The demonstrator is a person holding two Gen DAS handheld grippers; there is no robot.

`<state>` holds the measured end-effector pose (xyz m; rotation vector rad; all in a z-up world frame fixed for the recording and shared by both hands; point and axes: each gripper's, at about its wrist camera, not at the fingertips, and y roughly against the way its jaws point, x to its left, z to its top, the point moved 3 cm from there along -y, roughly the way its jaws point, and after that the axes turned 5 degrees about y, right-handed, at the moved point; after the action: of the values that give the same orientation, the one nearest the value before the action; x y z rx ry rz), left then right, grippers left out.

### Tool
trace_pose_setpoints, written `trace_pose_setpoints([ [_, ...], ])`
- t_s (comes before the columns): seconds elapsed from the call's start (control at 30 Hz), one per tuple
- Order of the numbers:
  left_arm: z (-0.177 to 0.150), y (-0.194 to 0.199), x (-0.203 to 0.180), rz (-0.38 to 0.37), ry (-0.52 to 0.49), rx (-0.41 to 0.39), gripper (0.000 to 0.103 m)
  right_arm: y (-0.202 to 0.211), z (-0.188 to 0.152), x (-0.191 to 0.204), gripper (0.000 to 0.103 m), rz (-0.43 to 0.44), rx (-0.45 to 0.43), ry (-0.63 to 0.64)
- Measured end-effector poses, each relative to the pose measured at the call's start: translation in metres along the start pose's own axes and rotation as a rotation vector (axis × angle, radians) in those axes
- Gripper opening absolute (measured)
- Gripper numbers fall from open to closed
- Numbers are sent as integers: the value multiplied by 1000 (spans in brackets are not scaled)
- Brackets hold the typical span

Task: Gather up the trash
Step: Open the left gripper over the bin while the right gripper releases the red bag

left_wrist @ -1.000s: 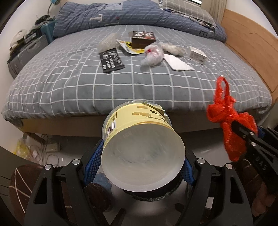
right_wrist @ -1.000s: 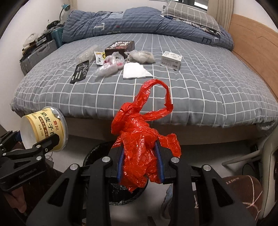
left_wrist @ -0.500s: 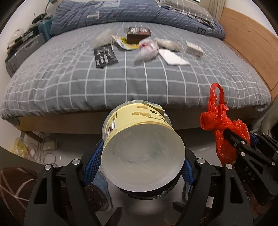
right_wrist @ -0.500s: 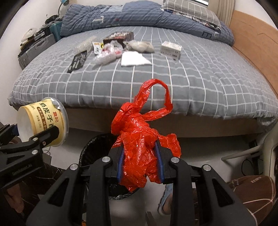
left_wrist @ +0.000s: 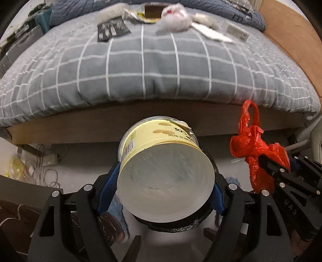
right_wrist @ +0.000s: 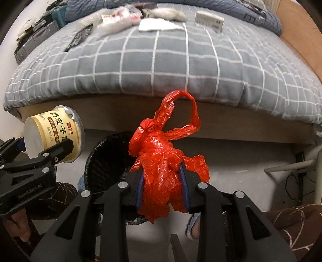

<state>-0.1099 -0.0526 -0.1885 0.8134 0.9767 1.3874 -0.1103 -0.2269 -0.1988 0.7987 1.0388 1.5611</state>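
Observation:
My left gripper [left_wrist: 164, 181] is shut on a yellow food tub [left_wrist: 163, 167], held on its side with its base toward the camera, above a black-lined trash bin [left_wrist: 181, 223]. The tub also shows in the right wrist view [right_wrist: 54, 135]. My right gripper [right_wrist: 163, 187] is shut on a crumpled red plastic bag [right_wrist: 163, 159], held just right of the bin [right_wrist: 108, 161]. The bag also shows in the left wrist view [left_wrist: 255, 149].
The grey checked bed [right_wrist: 161, 60] lies ahead with several bits of trash on it: a black packet [left_wrist: 112, 30], a white tissue [right_wrist: 157, 25], a small white box [right_wrist: 209, 19], clear wrappers [right_wrist: 114, 19]. Cables [left_wrist: 44, 163] lie on the floor at left.
Both grippers have dropped lower and closer to the bed edge, with the tub and the red bag still held. The bin now sits under them.

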Motion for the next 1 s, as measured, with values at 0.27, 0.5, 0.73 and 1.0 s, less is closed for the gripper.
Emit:
trace_pose_setpoints([
  [0.27, -2, -29, -6, -4, -16, 48, 75, -22, -9, -7, 28, 7, 41, -5],
  [0.5, -9, -45, -25, 2, -64, 67, 76, -27, -10, -13, 28, 17, 52, -28],
  [0.73, -11, -52, -30, 16, -74, 51, 88, -32, -5, -18, 28, 25, 63, -44],
  [1.0, -11, -52, -13, 13, -34, 27, 96, -43, -8, -13, 28, 32, 65, -35],
])
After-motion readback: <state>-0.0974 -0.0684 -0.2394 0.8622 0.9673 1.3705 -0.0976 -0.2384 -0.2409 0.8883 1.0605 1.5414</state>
